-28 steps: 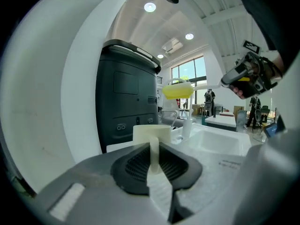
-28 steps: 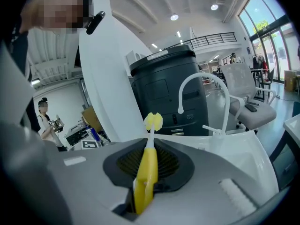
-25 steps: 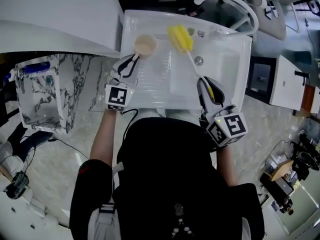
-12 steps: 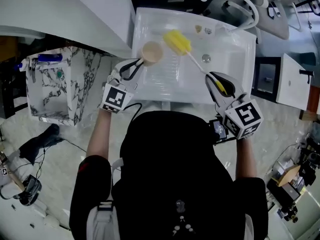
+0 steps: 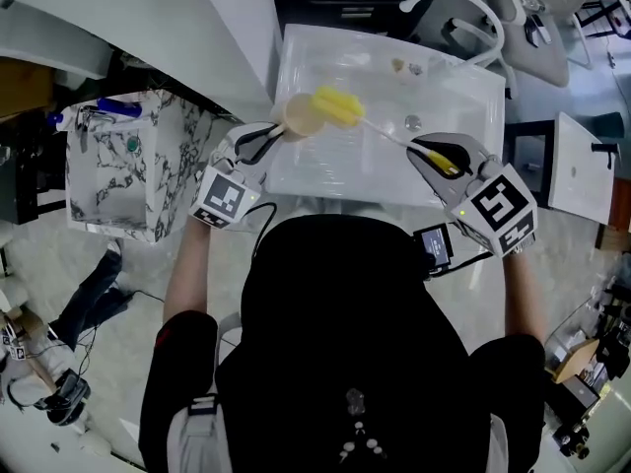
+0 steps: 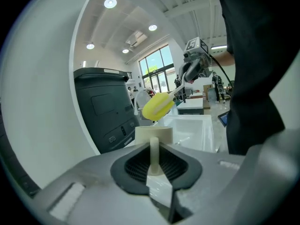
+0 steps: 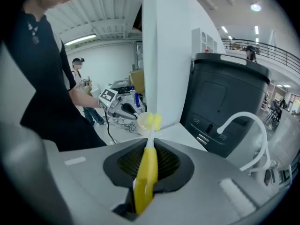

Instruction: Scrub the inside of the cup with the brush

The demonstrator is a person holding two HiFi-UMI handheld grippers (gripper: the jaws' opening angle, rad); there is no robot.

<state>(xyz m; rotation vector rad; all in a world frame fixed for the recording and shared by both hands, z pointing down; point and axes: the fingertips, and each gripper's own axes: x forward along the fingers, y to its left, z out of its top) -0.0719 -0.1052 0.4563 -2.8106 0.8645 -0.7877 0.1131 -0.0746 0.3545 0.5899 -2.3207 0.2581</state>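
Observation:
A cream cup [image 5: 299,116] hangs over the left part of the white sink [image 5: 463,156], held by its handle [image 6: 154,155] in my left gripper [image 5: 264,138], which is shut on it. The cup [image 6: 153,133] lies tilted, mouth toward the right. My right gripper [image 5: 434,158] is shut on the yellow handle [image 7: 145,178] of a brush. Its white stem runs left to the yellow sponge head [image 5: 338,106], which sits at the cup's mouth. In the right gripper view the sponge head [image 7: 155,121] overlaps the cup's [image 7: 142,122] rim; how deep it goes I cannot tell.
A white curved faucet [image 5: 463,8] arches over the sink's far right corner, with a drain [image 5: 413,122] below it. A marbled box [image 5: 118,170] stands on the floor at the left. A dark machine [image 7: 229,102] rises behind the sink.
Both grippers have closed in on each other: the cup has tipped toward the right and the brush head has moved left and down to the cup's mouth.

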